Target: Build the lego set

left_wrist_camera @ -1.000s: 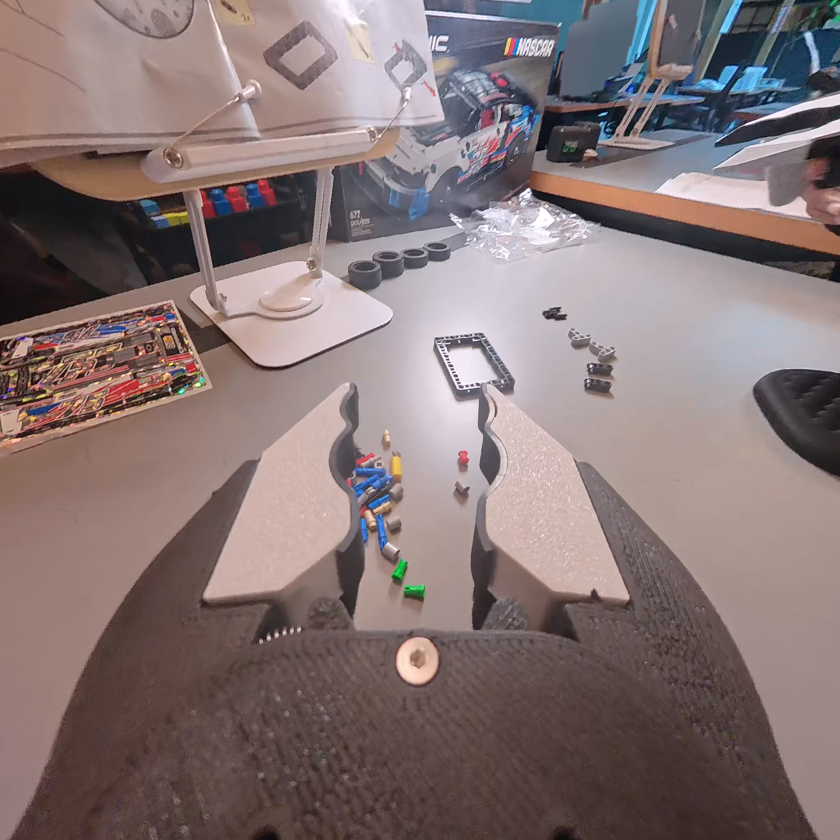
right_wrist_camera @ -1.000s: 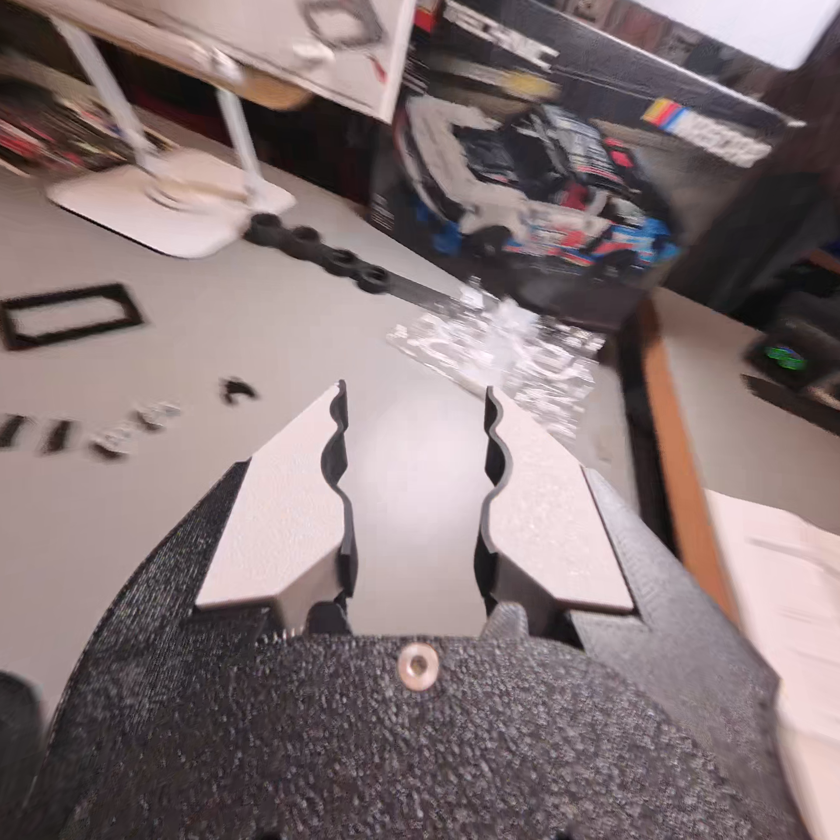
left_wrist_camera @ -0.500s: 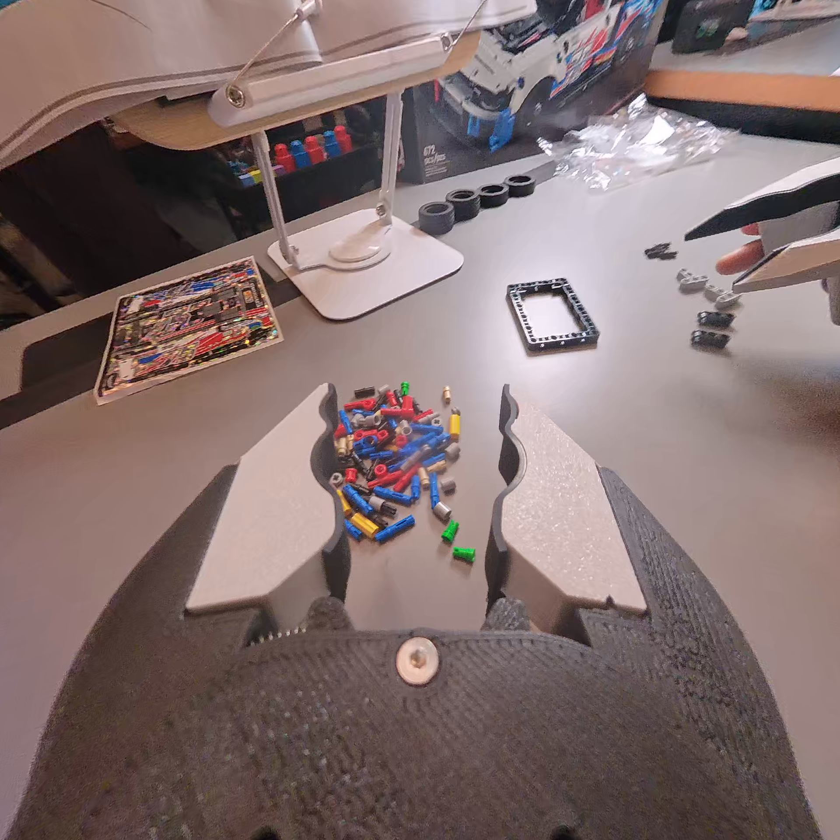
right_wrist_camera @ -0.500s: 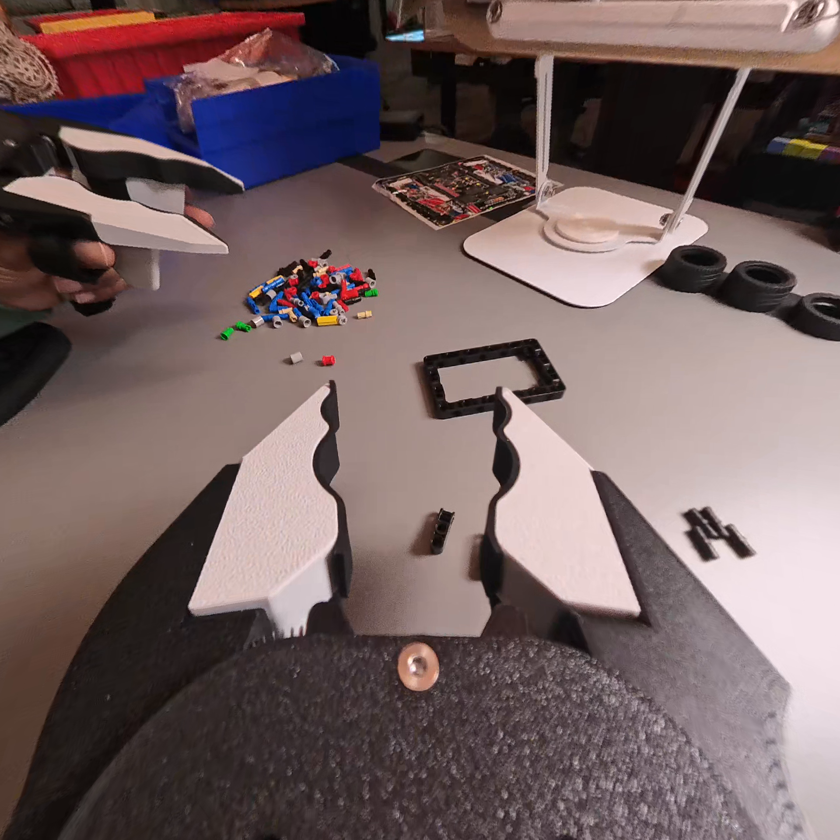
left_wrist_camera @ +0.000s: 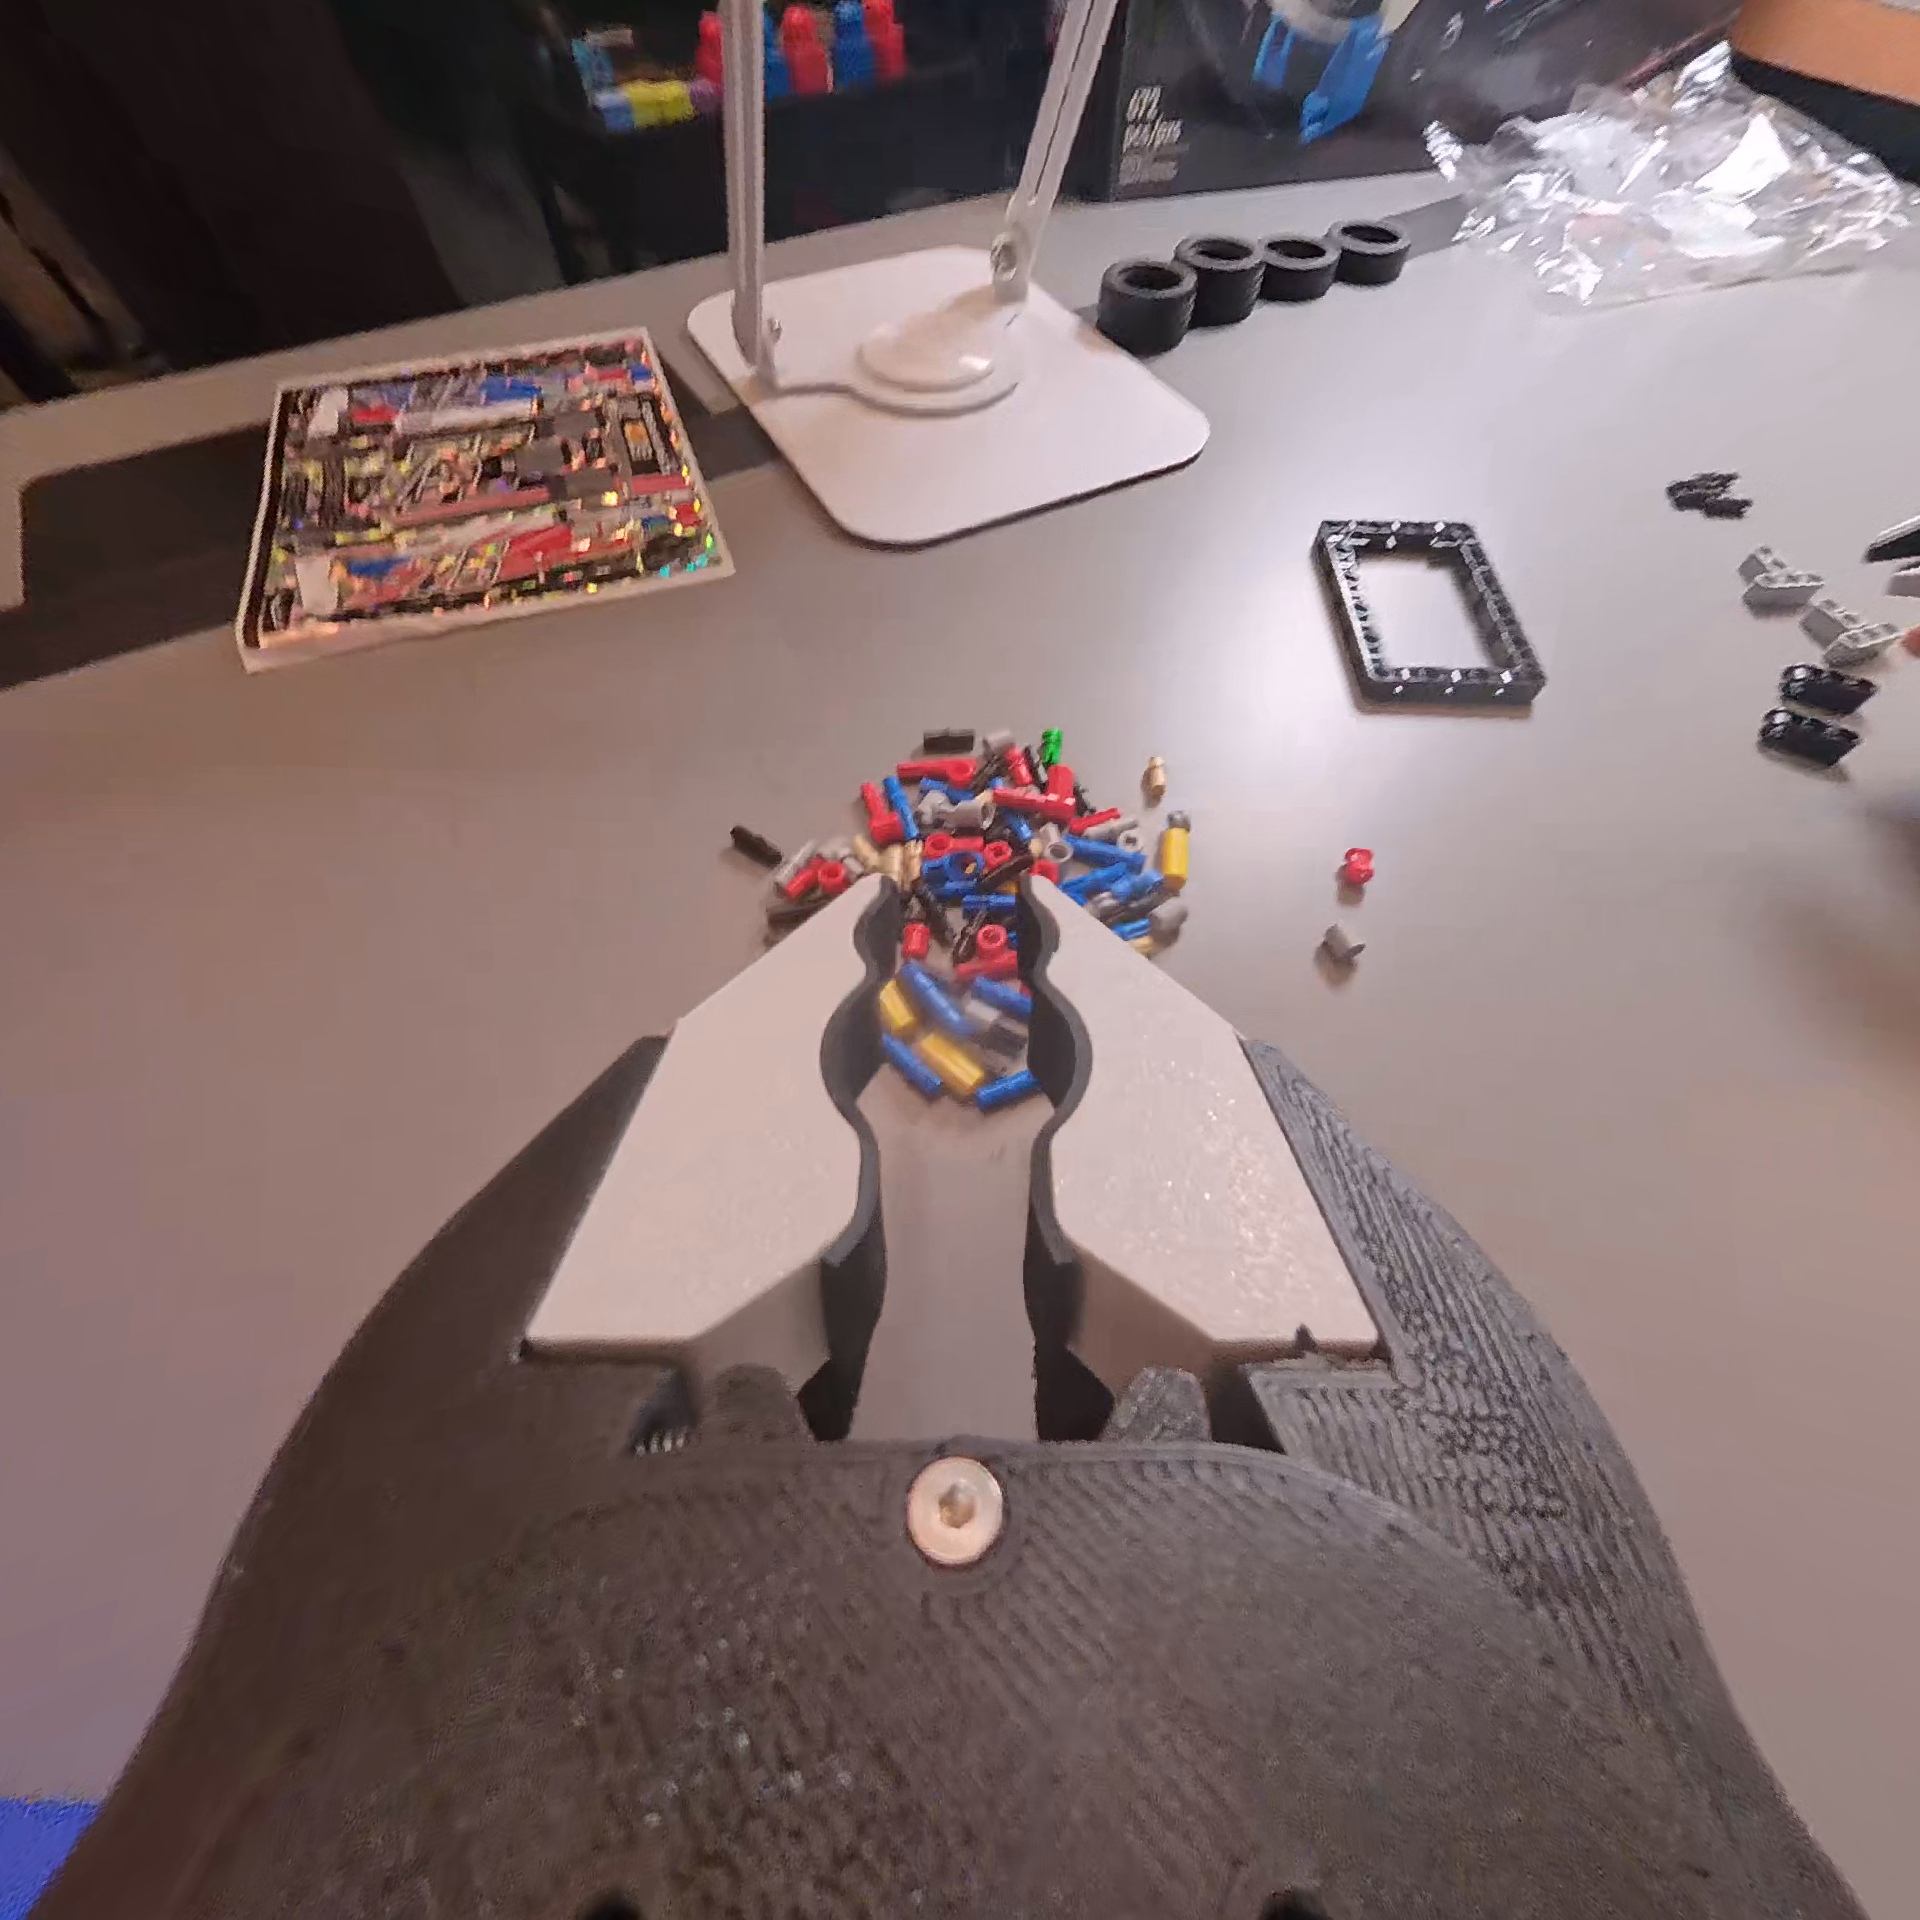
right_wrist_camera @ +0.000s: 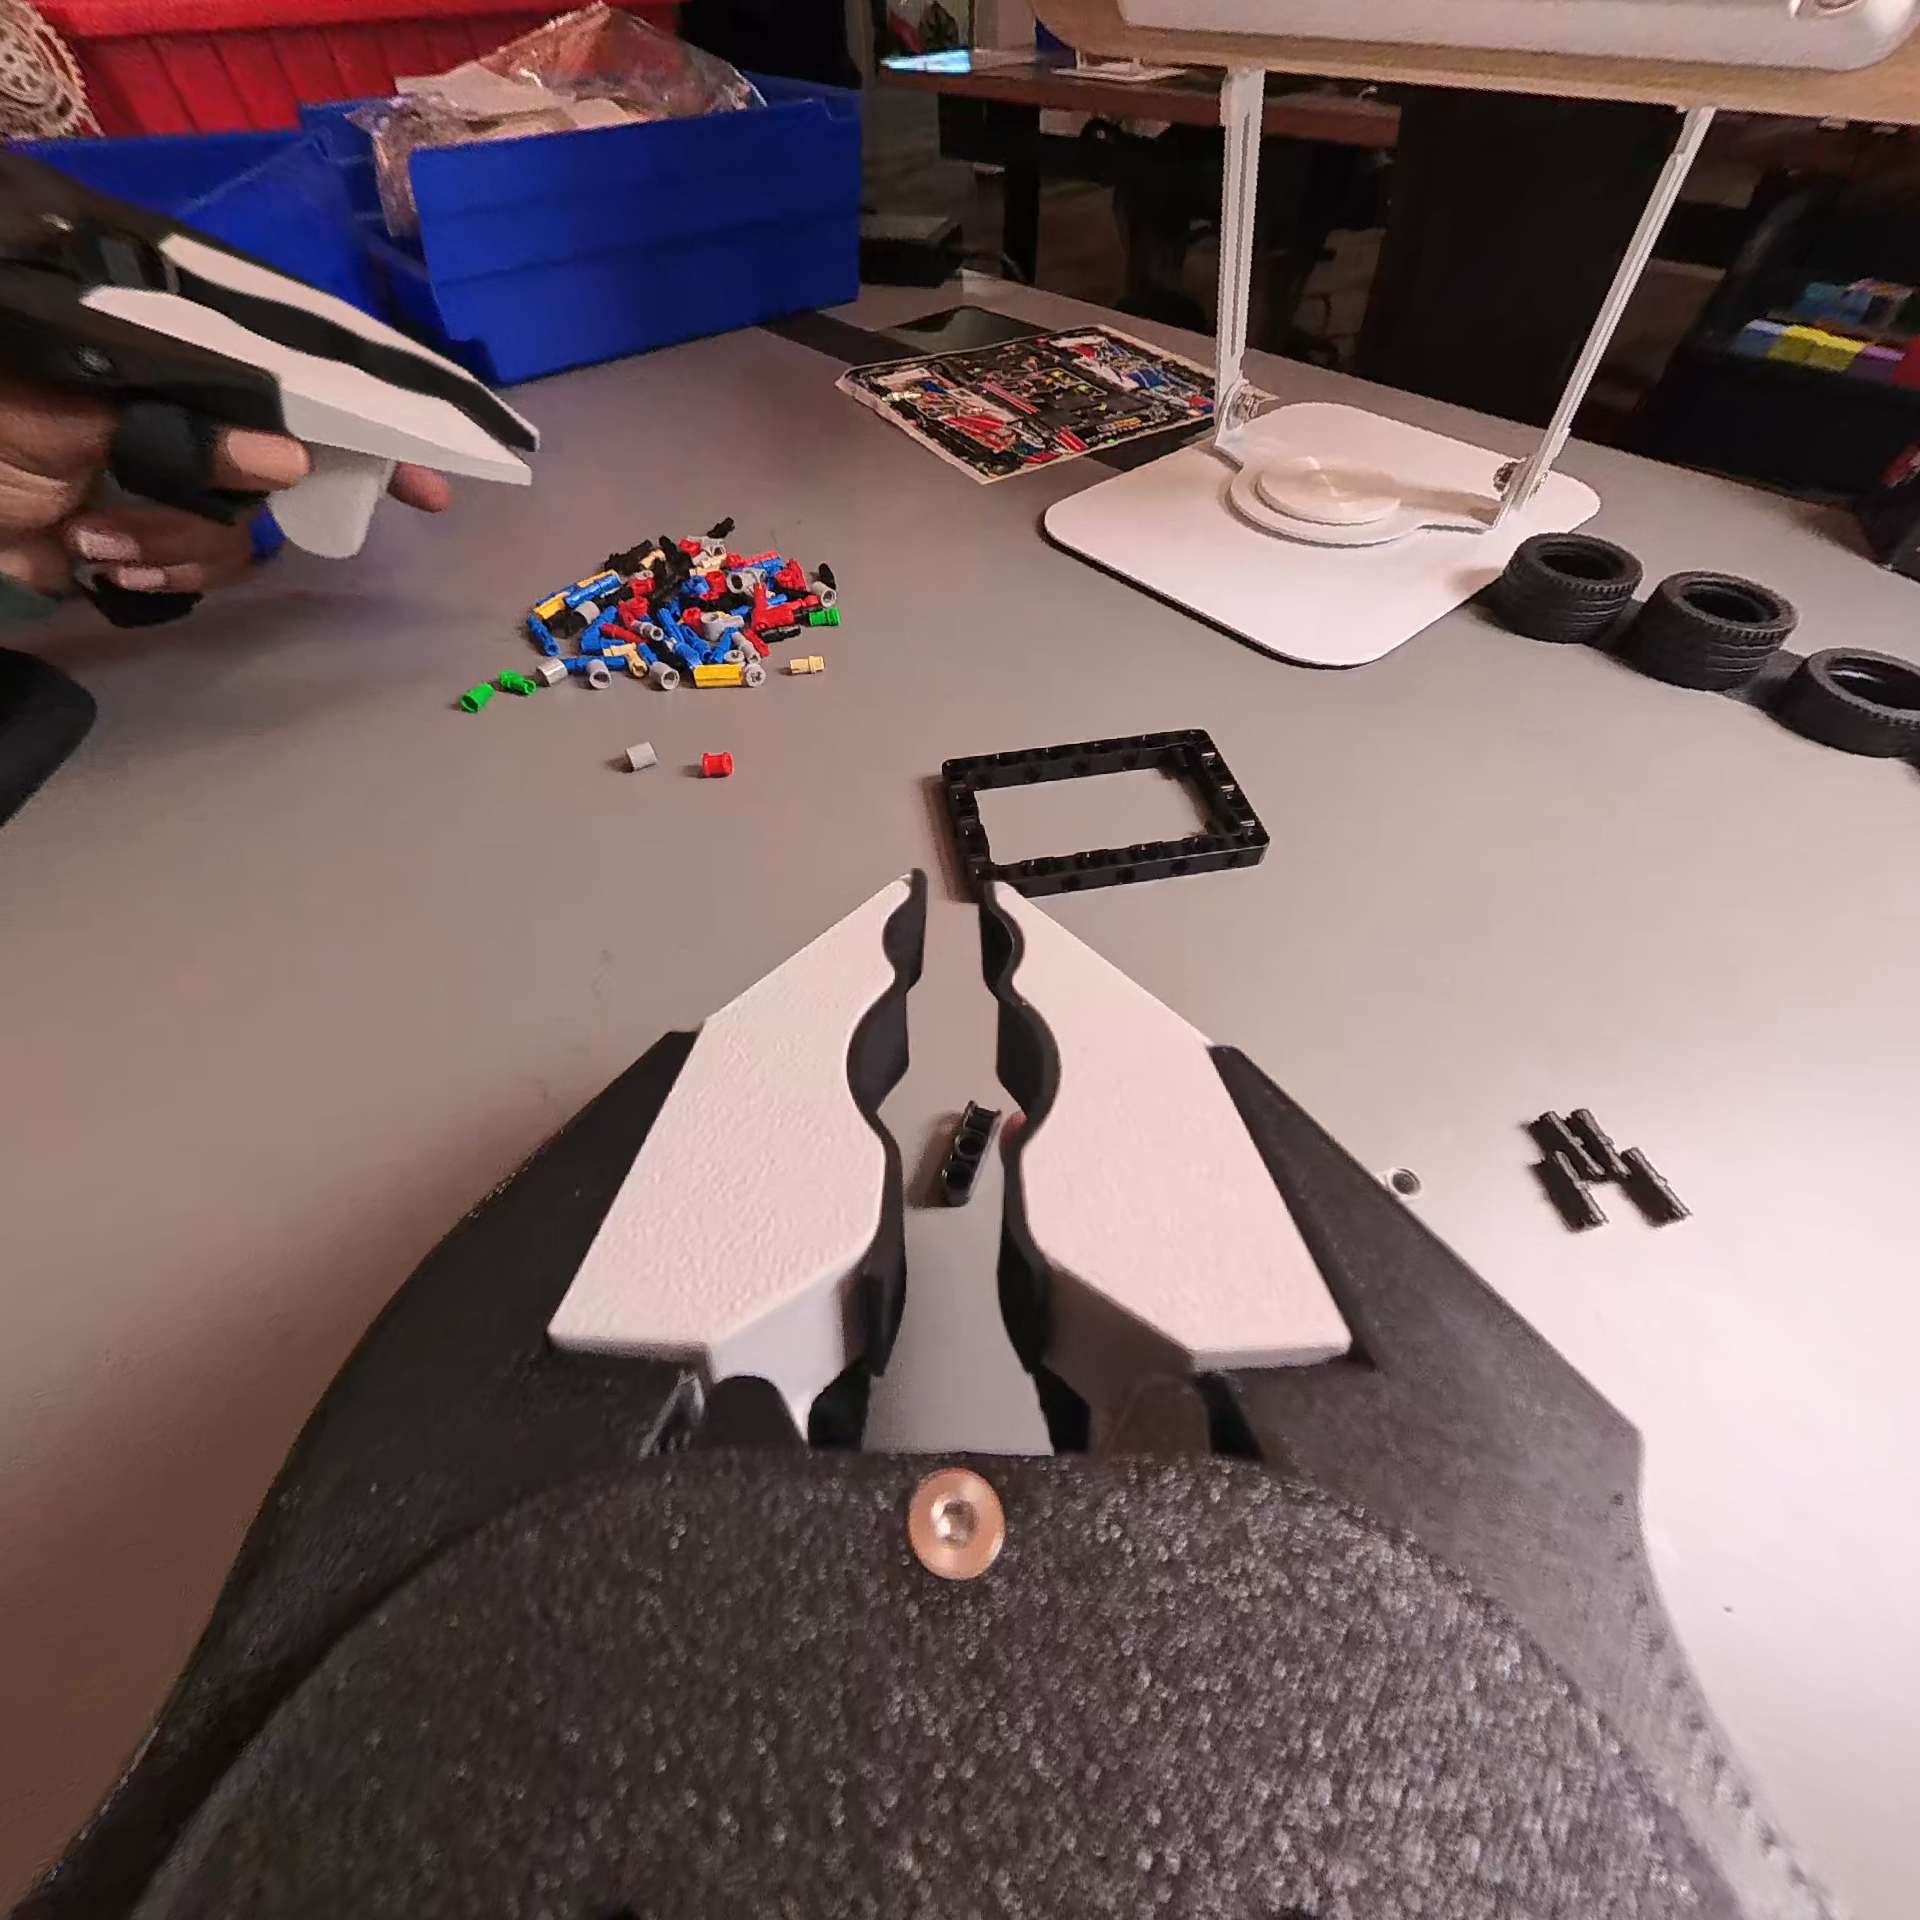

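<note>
Left gripper (left_wrist_camera: 954,896): matte grey wedge fingers (left_wrist_camera: 748,1132) with wavy black inner edges, narrowed to a small gap, nothing clamped. Tips hang over the pile of small pins and connectors (left_wrist_camera: 997,852), glossy plastic cylinders in blue, red, yellow, grey, black and green. From the right wrist view the fingers are clear of the pile, not touching it.

Right gripper (right_wrist_camera: 954,894): same build, coarse black printed body, white pebbled fingers (right_wrist_camera: 748,1153). Nearly closed, thin slit at the tips, pinching nothing. A short black perforated beam (right_wrist_camera: 964,1151) lies flat on the table between the fingers, further back than the tips, just beside the right finger's inner edge; can't tell if it touches.

Black rectangular frame (right_wrist_camera: 1103,810), open centre, holes round the rim, lies flat just beyond the right tips. Loose red bush (right_wrist_camera: 716,765) and grey bush (right_wrist_camera: 640,755) sit apart from the pile, between it and the frame. Cluster of thin black pins (right_wrist_camera: 1605,1179) to the right of the gripper.

Table (right_wrist_camera: 312,987) is smooth matte grey. White rounded-square stand base (right_wrist_camera: 1320,582) with two thin struts, holographic sticker sheet (left_wrist_camera: 473,494) beside it, four ribbed black rubber tyres (left_wrist_camera: 1252,275) in a row, crinkled clear plastic bags (left_wrist_camera: 1683,197) behind. Two grey angled pieces (left_wrist_camera: 1813,603) and two black ones (left_wrist_camera: 1818,712) at the right edge of the left wrist view. Blue bins (right_wrist_camera: 623,208) at the far left.
</note>
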Demonstrator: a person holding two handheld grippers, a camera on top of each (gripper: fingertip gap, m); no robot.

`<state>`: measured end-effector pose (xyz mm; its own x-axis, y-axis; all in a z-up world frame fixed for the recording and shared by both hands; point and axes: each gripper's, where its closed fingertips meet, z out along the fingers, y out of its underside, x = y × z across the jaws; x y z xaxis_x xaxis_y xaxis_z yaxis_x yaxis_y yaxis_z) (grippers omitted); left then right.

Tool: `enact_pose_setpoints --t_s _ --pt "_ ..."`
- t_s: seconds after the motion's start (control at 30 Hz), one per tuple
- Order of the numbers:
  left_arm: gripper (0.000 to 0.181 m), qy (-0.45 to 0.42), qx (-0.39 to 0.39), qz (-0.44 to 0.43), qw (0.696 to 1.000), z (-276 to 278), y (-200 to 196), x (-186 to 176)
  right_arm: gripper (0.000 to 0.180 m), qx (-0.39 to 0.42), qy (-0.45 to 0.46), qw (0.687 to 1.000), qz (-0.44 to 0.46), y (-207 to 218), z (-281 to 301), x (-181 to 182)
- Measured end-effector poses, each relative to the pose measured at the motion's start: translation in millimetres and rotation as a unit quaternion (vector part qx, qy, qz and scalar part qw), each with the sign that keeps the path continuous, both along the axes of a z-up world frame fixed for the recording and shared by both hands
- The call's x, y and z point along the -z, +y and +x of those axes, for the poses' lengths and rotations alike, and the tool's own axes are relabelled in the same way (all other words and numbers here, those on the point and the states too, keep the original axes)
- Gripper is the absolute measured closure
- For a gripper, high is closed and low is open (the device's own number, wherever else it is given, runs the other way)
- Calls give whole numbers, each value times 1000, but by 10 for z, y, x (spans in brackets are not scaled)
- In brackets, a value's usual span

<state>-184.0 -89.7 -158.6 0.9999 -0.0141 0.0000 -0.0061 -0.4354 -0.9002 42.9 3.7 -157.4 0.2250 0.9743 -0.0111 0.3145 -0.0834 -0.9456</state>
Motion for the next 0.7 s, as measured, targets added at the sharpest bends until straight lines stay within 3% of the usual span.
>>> enact_pose_setpoints --t_s 0.23,0.43,0.6,0.7 --pt "168 -21 24 -47 998 -28 31 226 162 6 -4 1000 -4 97 96 -7" --pt "159 4 96 -69 993 229 137 285 162 10 7 1000 -7 149 139 -57" --pt "149 59 115 -133 983 87 237 347 163 2 8 1000 -5 112 125 -62" --pt "158 25 140 -148 979 73 383 317 164 -1 10 1000 3 90 124 -75"
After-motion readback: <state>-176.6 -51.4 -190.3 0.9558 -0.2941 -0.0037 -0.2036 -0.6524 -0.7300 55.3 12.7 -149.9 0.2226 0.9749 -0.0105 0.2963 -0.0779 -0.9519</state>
